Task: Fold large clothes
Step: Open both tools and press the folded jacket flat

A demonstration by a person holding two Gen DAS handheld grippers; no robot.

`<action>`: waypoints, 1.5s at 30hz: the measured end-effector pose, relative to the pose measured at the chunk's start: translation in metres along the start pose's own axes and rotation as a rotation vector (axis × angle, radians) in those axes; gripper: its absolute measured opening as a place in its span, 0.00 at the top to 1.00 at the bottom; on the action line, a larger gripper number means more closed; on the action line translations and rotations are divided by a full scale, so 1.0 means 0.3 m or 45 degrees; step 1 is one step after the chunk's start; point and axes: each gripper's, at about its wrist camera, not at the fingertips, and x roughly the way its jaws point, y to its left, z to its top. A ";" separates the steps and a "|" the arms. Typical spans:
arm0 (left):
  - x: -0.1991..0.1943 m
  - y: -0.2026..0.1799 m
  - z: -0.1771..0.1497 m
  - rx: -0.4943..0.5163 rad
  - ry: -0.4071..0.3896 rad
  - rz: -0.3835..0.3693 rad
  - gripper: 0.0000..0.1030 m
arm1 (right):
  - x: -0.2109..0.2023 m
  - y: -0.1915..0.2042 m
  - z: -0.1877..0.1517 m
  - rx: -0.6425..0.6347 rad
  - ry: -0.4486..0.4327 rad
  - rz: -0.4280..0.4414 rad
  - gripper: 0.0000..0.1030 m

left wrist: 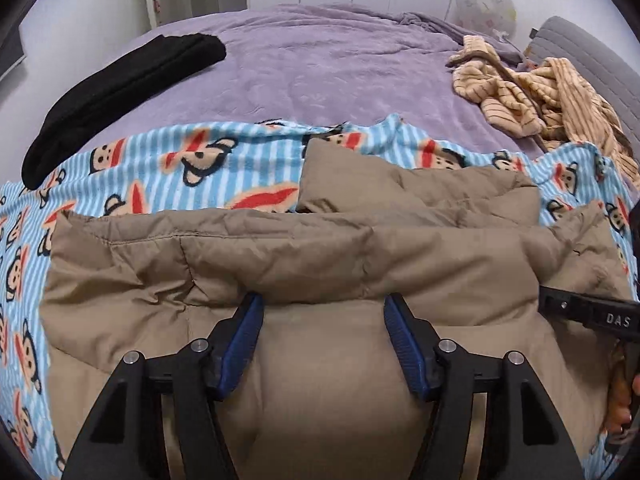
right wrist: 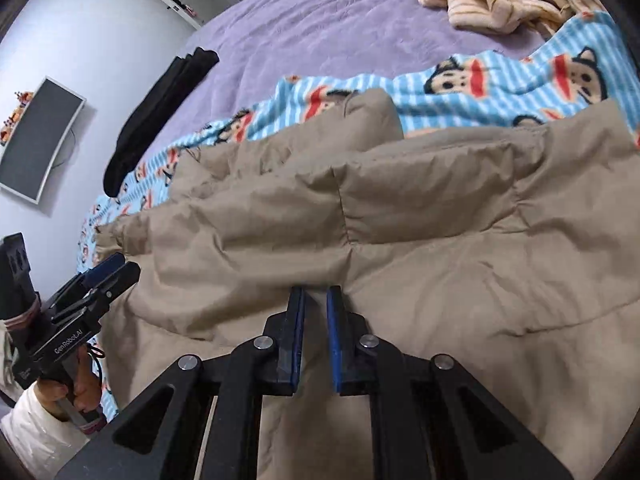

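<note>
A tan puffer jacket (left wrist: 320, 248) lies folded on a blue striped monkey-print blanket (left wrist: 160, 176) on the bed. My left gripper (left wrist: 323, 308) stands open at the jacket's near fold, and padded fabric bulges between its blue pads without being squeezed. In the right wrist view my right gripper (right wrist: 315, 294) is nearly closed on the jacket (right wrist: 400, 220), with a thin pale fold pinched between its pads. The left gripper (right wrist: 118, 266) shows at the jacket's left edge, held by a hand (right wrist: 76, 392). A finger (left wrist: 560, 304) of the right gripper enters the left wrist view from the right.
The purple bedspread (left wrist: 320, 60) stretches beyond the blanket. A folded black garment (left wrist: 120, 88) lies at the far left. A crumpled cream striped garment (left wrist: 540, 96) sits at the far right by the grey headboard (left wrist: 592, 60). A screen (right wrist: 36, 140) hangs on the wall.
</note>
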 end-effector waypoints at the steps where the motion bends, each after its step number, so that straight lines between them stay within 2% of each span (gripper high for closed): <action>1: 0.031 0.005 0.006 -0.016 -0.005 0.011 0.36 | 0.033 -0.016 0.003 0.011 -0.004 -0.008 0.94; 5: 0.114 -0.013 0.038 0.014 -0.002 0.065 0.36 | 0.105 -0.059 0.044 0.043 -0.012 -0.009 1.00; 8: 0.096 0.016 0.063 0.046 0.014 0.066 0.36 | 0.135 -0.078 0.074 0.044 0.007 -0.013 1.00; 10: 0.056 0.071 0.066 0.074 -0.025 0.159 0.36 | 0.110 -0.084 0.101 0.026 0.026 -0.004 1.00; 12: 0.030 0.164 0.057 0.057 -0.041 0.236 0.36 | 0.051 -0.096 0.117 -0.046 0.005 -0.077 1.00; 14: 0.041 0.275 0.037 -0.015 -0.016 0.278 0.36 | -0.023 -0.147 0.133 -0.091 -0.054 -0.241 1.00; 15: 0.057 0.320 0.026 -0.064 0.005 0.242 0.30 | -0.055 -0.189 0.136 -0.075 -0.076 -0.307 1.00; 16: 0.072 0.349 0.019 -0.112 0.013 0.191 0.30 | -0.077 -0.243 0.139 -0.029 -0.089 -0.334 1.00; 18: 0.104 0.343 0.018 -0.113 0.015 0.197 0.29 | -0.093 -0.369 0.134 0.135 -0.094 -0.231 1.00; 20: 0.141 0.315 0.023 -0.092 0.005 0.239 0.28 | -0.073 -0.420 0.121 0.218 -0.116 -0.167 1.00; 24: 0.177 0.309 0.045 -0.116 0.022 0.248 0.26 | -0.002 -0.395 0.133 0.140 -0.119 -0.273 1.00; 27: 0.157 0.312 0.049 -0.121 0.036 0.255 0.26 | 0.014 -0.388 0.149 0.133 -0.117 -0.303 1.00; 31: 0.069 0.309 0.057 -0.130 0.037 0.297 0.26 | -0.027 -0.377 0.148 0.203 -0.111 -0.313 1.00; 32: 0.043 0.308 0.051 -0.117 0.033 0.306 0.26 | -0.038 -0.368 0.145 0.209 -0.110 -0.321 0.97; 37: -0.060 0.284 0.006 -0.027 0.036 0.354 0.26 | -0.140 -0.297 0.079 0.137 -0.138 -0.378 0.95; 39: -0.089 0.276 -0.024 -0.026 0.057 0.349 0.26 | -0.183 -0.285 0.040 0.155 -0.154 -0.357 0.91; 40: -0.101 0.269 -0.042 -0.030 0.072 0.344 0.26 | -0.199 -0.281 0.023 0.168 -0.159 -0.346 0.85; 42: -0.129 0.259 -0.090 -0.050 0.092 0.327 0.26 | -0.236 -0.272 -0.016 0.201 -0.173 -0.326 0.64; 43: -0.140 0.255 -0.112 -0.056 0.099 0.316 0.26 | -0.254 -0.264 -0.039 0.206 -0.182 -0.328 0.50; 44: -0.152 0.247 -0.132 -0.056 0.106 0.310 0.26 | -0.271 -0.247 -0.064 0.202 -0.195 -0.336 0.45; 45: -0.165 0.233 -0.154 -0.054 0.111 0.312 0.19 | -0.282 -0.231 -0.088 0.192 -0.199 -0.344 0.45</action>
